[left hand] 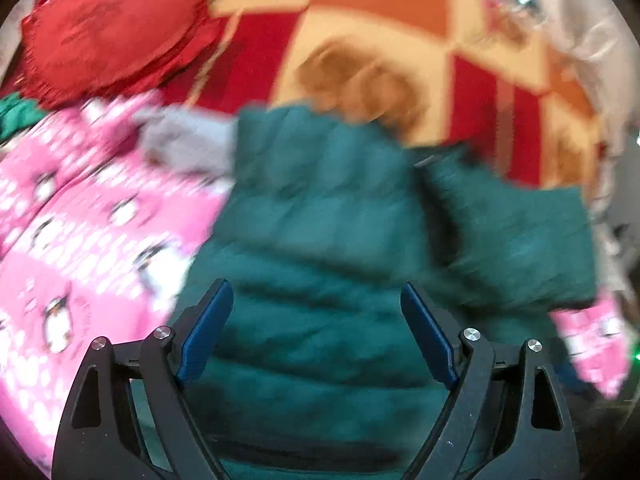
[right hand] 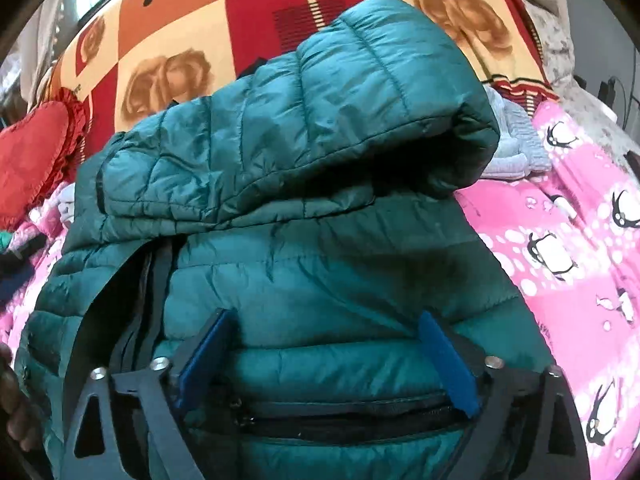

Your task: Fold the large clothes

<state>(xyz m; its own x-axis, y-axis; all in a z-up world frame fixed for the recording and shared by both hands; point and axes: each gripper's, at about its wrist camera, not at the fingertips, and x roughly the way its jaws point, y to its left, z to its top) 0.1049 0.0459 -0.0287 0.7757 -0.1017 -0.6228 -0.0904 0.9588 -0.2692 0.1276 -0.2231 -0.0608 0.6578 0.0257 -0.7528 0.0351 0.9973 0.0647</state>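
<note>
- Bedspread point(right hand: 256, 20), patchwork of red, orange and cream squares with brown rose prints and the word "love"; fills the far field of both views from 10 to 2 o'clock.
- Pink blanket point(right hand: 568, 264) printed with penguins and white dots; lies under and around the jacket, at 3 to 5 o'clock in the right wrist view and 7 to 10 o'clock in the left wrist view.
- Teal quilted jacket point(right hand: 304, 152), puffer type; lies on the pink blanket at centre of both views, an upper layer doubled back over the body toward 12 o'clock, a dark zipper line running down at 8 o'clock and a dark zippered band across near 6 o'clock. The left wrist view is motion-blurred, so its folds there cannot be read.
- Red heart cushion point(right hand: 32, 160) with frilled edge; at 9 o'clock in the right wrist view, 10 to 11 o'clock in the left wrist view, on the bedspread beside the blanket.
- Grey knit piece point(right hand: 516, 144); just beside the jacket's doubled layer at 2 o'clock, on the pink blanket.
- Left gripper point(left hand: 316, 332); blue-padded jaws spread wide, nothing between them, over the jacket's lower body.
- Right gripper point(right hand: 324, 356); jaws spread apart, pads resting against the jacket fabric, not clamped.
</note>
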